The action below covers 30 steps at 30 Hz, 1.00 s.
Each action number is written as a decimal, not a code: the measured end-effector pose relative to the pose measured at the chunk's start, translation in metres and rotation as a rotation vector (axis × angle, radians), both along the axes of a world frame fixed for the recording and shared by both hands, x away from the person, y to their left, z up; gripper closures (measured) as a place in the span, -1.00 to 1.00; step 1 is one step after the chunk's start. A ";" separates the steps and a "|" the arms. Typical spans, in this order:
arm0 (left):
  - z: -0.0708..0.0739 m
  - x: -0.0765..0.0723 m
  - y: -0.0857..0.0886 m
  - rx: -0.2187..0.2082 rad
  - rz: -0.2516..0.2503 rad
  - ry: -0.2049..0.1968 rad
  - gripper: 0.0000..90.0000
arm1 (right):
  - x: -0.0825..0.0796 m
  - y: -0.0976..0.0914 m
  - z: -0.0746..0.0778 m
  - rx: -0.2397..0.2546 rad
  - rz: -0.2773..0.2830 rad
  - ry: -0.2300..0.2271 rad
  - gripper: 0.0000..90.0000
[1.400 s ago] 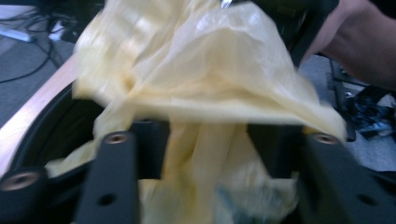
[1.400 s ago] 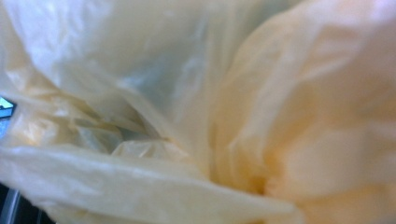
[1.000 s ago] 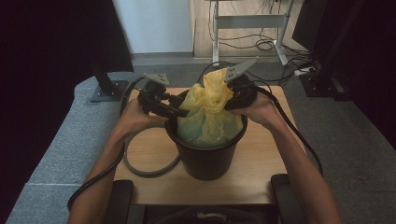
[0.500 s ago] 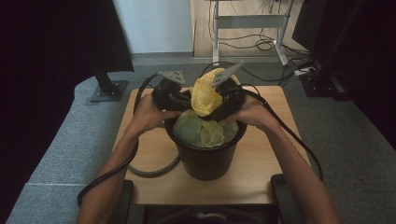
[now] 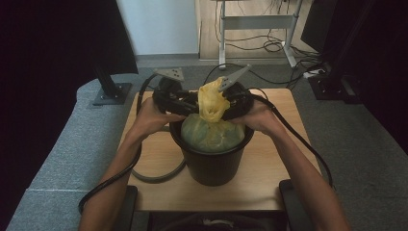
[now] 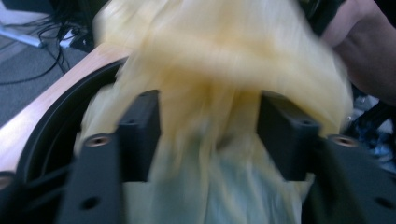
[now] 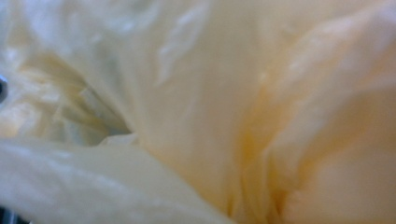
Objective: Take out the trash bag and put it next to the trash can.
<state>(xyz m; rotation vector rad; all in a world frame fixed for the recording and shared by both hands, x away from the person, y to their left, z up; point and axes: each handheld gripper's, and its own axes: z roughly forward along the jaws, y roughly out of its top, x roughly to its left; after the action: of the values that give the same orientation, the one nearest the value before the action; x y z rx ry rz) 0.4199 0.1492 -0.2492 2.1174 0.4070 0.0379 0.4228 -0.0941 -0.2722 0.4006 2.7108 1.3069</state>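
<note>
Both hands are up at the black bin (image 5: 211,161), which stands on the small wooden table (image 5: 269,187), and all the action is at the neck of the yellow bag (image 5: 212,103) — its body sits down inside the bin, its gathered top rises above the rim between the two grippers.

The left gripper (image 5: 187,103) comes in from the left side of the bag's neck. In its own view the two black jaws stand apart with the bunched yellow plastic (image 6: 210,107) running between them; the picture is blurred, but the pads do not look pressed onto the film. Those jaws have just been opening, with the bag between them.

The right gripper (image 5: 230,107) sits tight against the other side of the neck. Its own view is pale yellow folds (image 7: 196,112) right up at the lens — no jaws to be made out there. Its jaws have just been closing, the bag at them, though whether they actually pinch the plastic I cannot tell.

A grey cable (image 5: 159,175) loops across the table left of the bin.
</note>
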 end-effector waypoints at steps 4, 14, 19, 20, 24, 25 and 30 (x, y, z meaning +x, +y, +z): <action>-0.015 0.005 0.017 0.039 0.035 0.052 -0.30 | 0.000 -0.012 0.011 0.046 -0.027 -0.035 0.58; -0.026 0.002 0.004 0.145 -0.009 0.014 0.81 | -0.002 -0.013 0.020 0.096 -0.004 -0.030 0.49; -0.008 0.001 -0.007 0.100 -0.015 -0.033 0.96 | -0.003 0.002 0.014 0.070 0.067 0.005 -0.21; -0.006 0.000 -0.011 0.097 -0.015 -0.039 0.96 | -0.003 0.005 0.012 0.058 0.065 0.004 -0.37; -0.003 0.000 -0.023 0.072 -0.062 -0.038 0.96 | -0.003 0.019 0.004 0.033 0.049 0.008 -0.63; -0.002 -0.001 -0.025 0.063 -0.069 -0.039 0.96 | -0.002 0.023 0.002 0.020 0.040 0.003 -0.61; -0.003 -0.001 -0.023 0.054 -0.072 -0.032 0.78 | 0.000 0.023 -0.004 -0.032 0.037 -0.013 0.29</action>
<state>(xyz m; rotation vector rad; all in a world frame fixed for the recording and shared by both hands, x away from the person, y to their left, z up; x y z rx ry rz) 0.4190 0.1267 -0.2519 2.1807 0.3144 0.0416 0.4225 -0.0714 -0.2761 0.3389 2.7374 1.2692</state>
